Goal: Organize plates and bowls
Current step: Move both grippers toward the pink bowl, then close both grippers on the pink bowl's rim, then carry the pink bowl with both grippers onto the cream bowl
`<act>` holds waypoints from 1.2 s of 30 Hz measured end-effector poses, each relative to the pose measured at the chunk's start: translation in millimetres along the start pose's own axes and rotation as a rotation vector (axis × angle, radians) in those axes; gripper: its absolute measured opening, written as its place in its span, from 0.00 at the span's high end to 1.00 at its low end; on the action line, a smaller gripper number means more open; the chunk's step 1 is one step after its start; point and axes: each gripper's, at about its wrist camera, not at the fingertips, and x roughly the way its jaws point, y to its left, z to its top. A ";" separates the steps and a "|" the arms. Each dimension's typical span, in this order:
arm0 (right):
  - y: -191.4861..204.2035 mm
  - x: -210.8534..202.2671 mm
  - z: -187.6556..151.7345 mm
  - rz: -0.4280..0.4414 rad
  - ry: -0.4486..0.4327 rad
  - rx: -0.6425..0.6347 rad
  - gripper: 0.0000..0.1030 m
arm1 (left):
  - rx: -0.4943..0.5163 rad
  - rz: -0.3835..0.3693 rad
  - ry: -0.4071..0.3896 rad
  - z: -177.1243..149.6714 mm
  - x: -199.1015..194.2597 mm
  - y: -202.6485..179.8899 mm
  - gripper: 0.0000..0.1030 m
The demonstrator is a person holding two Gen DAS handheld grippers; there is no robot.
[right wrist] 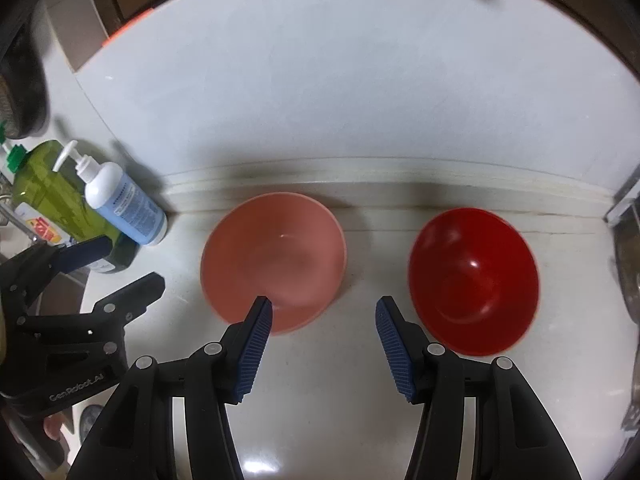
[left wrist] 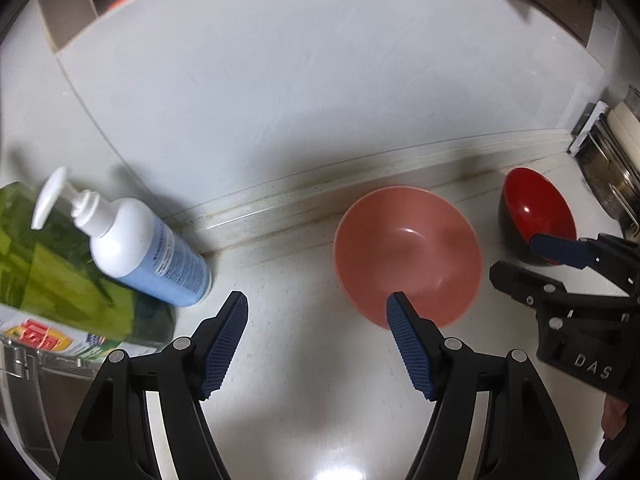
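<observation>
A pink bowl and a red bowl with a dark outside stand side by side, upright and empty, on the white counter near the back wall. My left gripper hovers open above the counter, and its right fingertip overlaps the pink bowl's near rim. My right gripper is open over the gap between the two bowls, with nothing between its fingers. Each gripper also shows in the other's view: the right gripper in front of the red bowl, the left gripper left of the pink bowl.
A white and blue pump bottle and a green dish soap bottle stand at the left by a steel sink edge. Metal kitchenware lines the right edge.
</observation>
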 end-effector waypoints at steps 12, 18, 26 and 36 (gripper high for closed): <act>-0.9 42.4 8.4 -0.002 0.053 -0.012 0.47 | 0.000 -0.025 0.064 13.5 50.2 -0.6 0.32; -4.1 58.8 14.3 -0.010 0.071 -0.006 0.54 | -0.008 -0.038 0.079 21.4 64.3 -0.7 0.42; -5.0 74.7 18.6 -0.011 0.102 -0.005 0.72 | -0.011 -0.062 0.122 22.0 80.6 -2.6 0.70; -6.0 81.7 18.5 0.005 0.111 0.019 0.87 | -0.018 -0.073 0.120 22.1 80.6 -10.2 0.87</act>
